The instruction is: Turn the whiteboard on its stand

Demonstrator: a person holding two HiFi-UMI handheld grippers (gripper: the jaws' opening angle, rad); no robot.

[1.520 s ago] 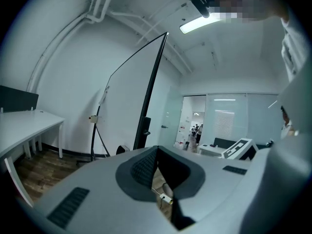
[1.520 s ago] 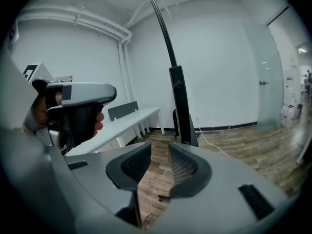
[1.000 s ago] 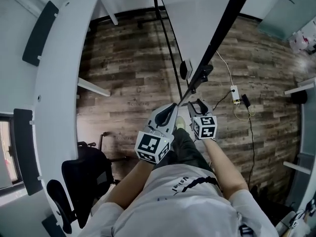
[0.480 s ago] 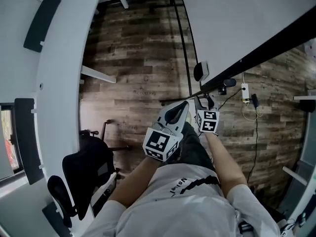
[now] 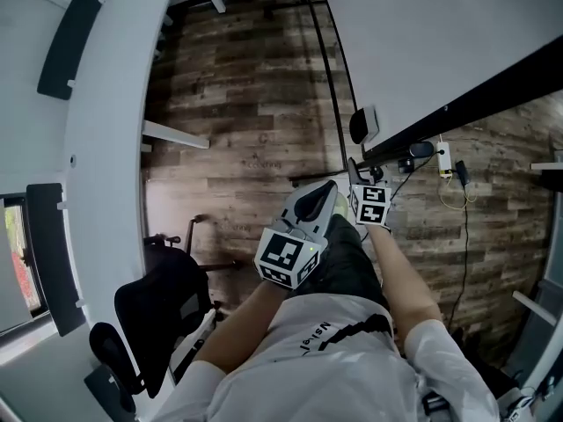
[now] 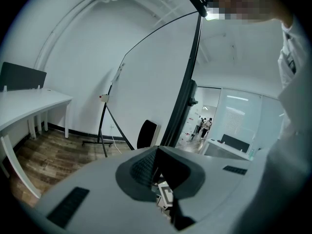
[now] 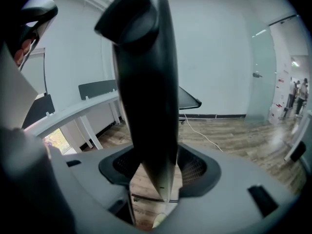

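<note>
The whiteboard (image 5: 422, 33) fills the upper right of the head view. Its black frame edge (image 5: 475, 95) slants down to the left, toward my right gripper (image 5: 354, 167). In the right gripper view that dark frame bar (image 7: 146, 82) stands between the jaws of my right gripper (image 7: 156, 167). The jaws are opening, and floor shows beside the bar. My left gripper (image 5: 327, 190) hangs just left of the right one, off the board, with its jaws together and nothing in them. The left gripper view shows the white board face (image 6: 151, 82) and a black stand leg (image 6: 105, 130).
The stand's thin black pole (image 5: 330, 77) and floor bar (image 5: 308, 178) lie ahead on the wood floor. A black office chair (image 5: 163, 315) is at lower left beside a curved white desk (image 5: 106, 148). A power strip (image 5: 444, 161) with cables lies under the board.
The board's black frame edge has swung from steep to much flatter in the head view, with its far end going right. Both grippers stay close together near its lower end.
</note>
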